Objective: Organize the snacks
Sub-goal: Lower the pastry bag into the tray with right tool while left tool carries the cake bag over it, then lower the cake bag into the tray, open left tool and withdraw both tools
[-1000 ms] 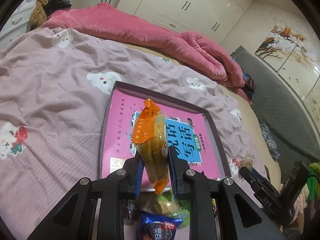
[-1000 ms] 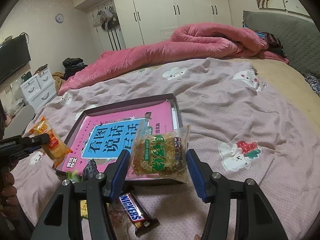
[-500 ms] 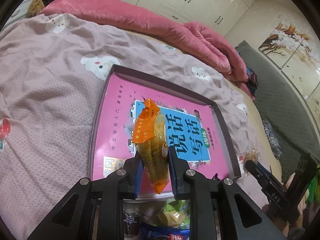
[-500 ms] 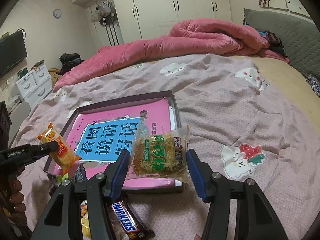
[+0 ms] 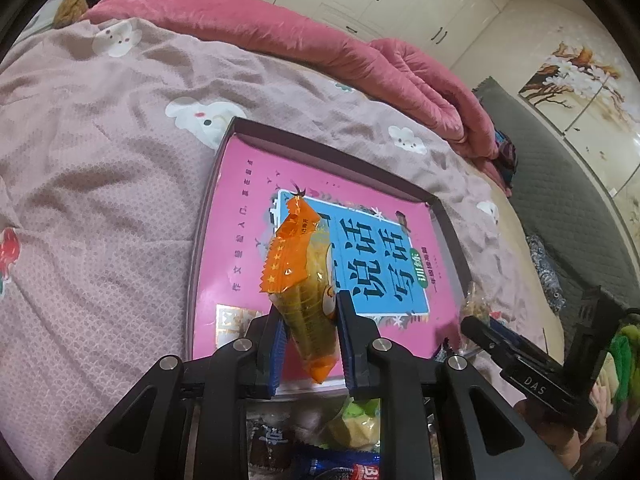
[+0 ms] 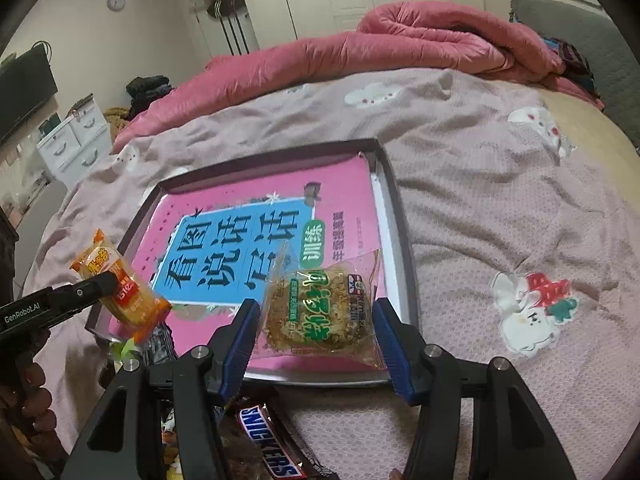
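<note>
A clear-wrapped green-labelled snack (image 6: 326,312) is clamped between the blue pads of the right gripper (image 6: 316,336) above the near edge of a dark tray (image 6: 404,232) lined with a pink book (image 6: 256,240). At left, an orange packet (image 6: 120,284) is held by the left gripper (image 6: 100,282). A Snickers bar (image 6: 268,446) lies on the bed (image 6: 500,208) below.

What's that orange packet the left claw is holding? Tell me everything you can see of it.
The orange packet is a small sealed snack in crinkly plastic: orange printed ends with zigzag edges, a clear middle showing a yellowish cake. The left claw is shut on its lower half, so it stands tilted, one end up, above the near edge of the tray, touching only the claw's blue pads.
</note>
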Demonstrator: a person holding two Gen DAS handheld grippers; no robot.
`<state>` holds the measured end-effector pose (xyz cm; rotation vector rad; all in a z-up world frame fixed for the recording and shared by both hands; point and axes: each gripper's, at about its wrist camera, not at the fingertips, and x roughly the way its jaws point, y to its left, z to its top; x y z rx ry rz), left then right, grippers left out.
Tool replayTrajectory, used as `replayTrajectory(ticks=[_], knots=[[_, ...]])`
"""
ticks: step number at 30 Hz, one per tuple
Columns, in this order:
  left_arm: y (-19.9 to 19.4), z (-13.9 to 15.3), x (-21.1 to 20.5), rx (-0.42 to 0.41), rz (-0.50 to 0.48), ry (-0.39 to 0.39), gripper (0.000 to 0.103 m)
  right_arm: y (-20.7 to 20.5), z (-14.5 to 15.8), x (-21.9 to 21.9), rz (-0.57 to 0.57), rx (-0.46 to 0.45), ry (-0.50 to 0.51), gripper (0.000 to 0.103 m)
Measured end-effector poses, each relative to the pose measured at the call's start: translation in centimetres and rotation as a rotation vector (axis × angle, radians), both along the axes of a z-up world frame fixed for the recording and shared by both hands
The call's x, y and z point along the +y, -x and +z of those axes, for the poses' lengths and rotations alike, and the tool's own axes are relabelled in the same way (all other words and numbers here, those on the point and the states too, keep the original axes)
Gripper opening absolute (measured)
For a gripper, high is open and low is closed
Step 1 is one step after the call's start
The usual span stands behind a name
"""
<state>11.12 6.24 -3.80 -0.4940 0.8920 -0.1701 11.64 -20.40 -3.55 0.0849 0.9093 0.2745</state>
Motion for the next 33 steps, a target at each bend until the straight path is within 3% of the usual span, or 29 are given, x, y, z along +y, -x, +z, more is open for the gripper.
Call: replayTrajectory(ticks=[12, 33], knots=[[0.3, -0.2, 0.0, 0.019, -0.007, 0.016, 0.024, 0.0, -0.8, -0.1, -0.004, 0.034, 0.041, 0.060], [0.1, -0.9, -1.4, 0.041, -0.031, 0.002, 0.029, 2.3, 1.1, -1.1, -0.028, -0.019, 0.023, 0.061]])
